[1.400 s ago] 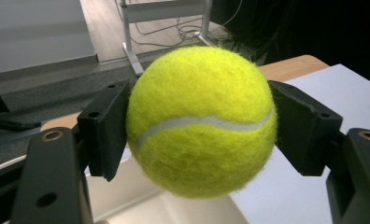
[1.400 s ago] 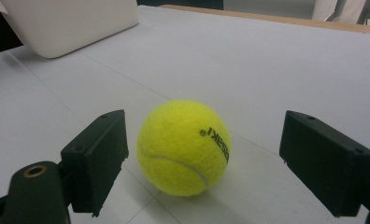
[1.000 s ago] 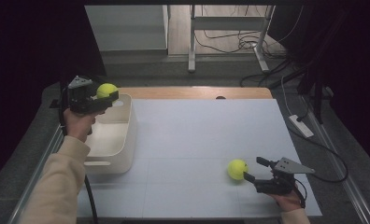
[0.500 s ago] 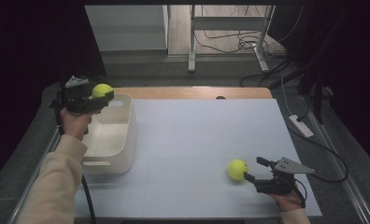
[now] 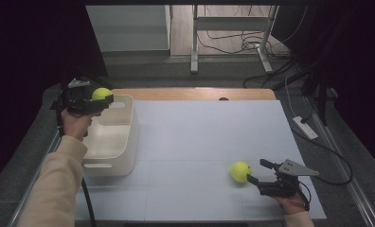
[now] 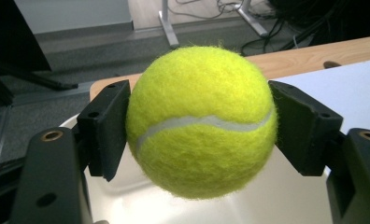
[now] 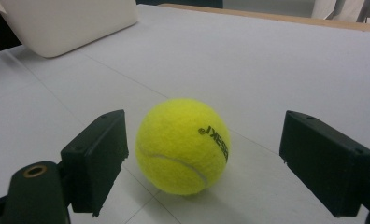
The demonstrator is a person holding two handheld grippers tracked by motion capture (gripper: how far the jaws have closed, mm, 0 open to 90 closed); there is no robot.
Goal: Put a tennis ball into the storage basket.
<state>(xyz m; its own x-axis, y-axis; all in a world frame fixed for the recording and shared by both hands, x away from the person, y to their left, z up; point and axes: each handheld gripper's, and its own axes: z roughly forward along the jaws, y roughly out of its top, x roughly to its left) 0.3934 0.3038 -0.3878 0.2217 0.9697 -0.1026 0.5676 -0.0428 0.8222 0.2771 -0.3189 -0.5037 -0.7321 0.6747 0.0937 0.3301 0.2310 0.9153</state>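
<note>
Left gripper point(image 5: 102, 98) pinches a tennis ball point(image 6: 201, 120), pads tight on both sides, held above the far end of the white bin point(image 5: 113, 150). Right gripper point(image 5: 256, 173) jaws spread around a second ball point(image 7: 183, 145) resting on the white table point(image 5: 200, 137); left pad looks just clear of it.

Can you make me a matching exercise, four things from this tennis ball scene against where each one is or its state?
1 left gripper
2 right gripper
3 tennis ball with black print
4 white bin

A resting on the white table
B jaws open
C at the table's left edge
D shut on a tennis ball

Pairs: 1-D, 2-B, 3-A, 4-C
</note>
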